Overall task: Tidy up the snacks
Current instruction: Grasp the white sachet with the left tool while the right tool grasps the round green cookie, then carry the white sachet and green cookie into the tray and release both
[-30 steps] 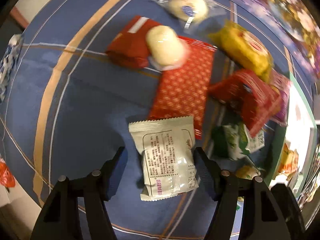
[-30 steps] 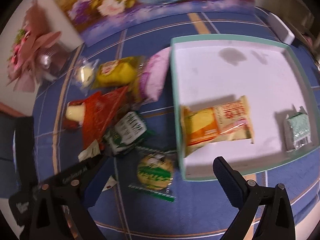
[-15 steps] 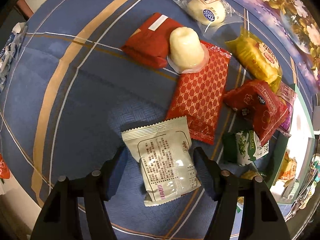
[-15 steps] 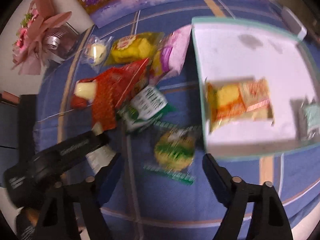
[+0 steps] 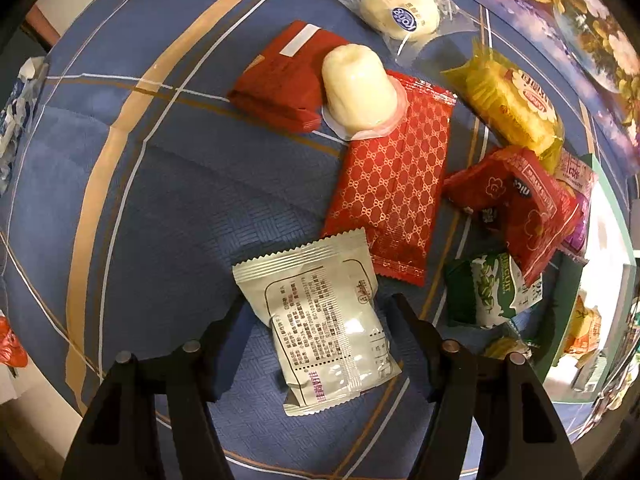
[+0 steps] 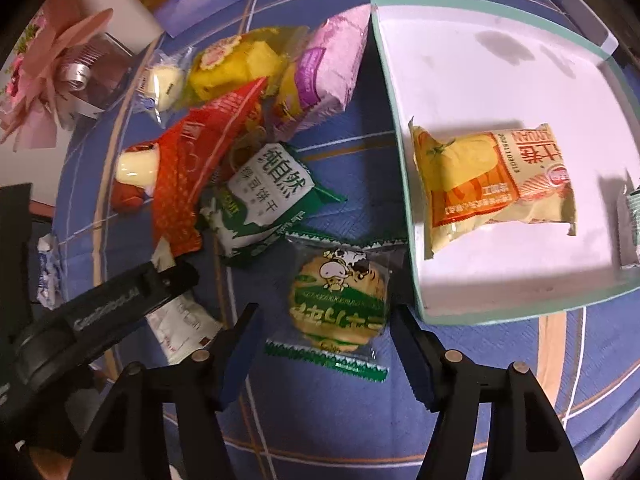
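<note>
A white foil packet (image 5: 320,320) lies on the blue cloth between the fingers of my left gripper (image 5: 316,308). The right pad sits at its edge and a strip of cloth shows at the left pad, so the jaws stand open around it. My right gripper (image 6: 326,320) hangs over a round green biscuit packet (image 6: 340,304). Its jaws are closing with the packet between them, and the pads are still clear of the wrapper. The left gripper (image 6: 100,308) also shows in the right wrist view. A teal-rimmed white tray (image 6: 400,160) holds an orange packet (image 6: 496,184).
Loose snacks lie in a heap: a green-white biscuit bag (image 6: 264,204), a red bag (image 6: 200,148), a pink-purple bag (image 6: 324,76), a yellow cake (image 5: 508,104), a red patterned packet (image 5: 392,188), a jelly cup (image 5: 360,88) and a bun (image 5: 400,16). A pink bouquet (image 6: 52,60) stands at the back left.
My right gripper came down over the round green biscuit packet and its jaws narrowed around it. The left gripper stayed over the white packet at the same width.
</note>
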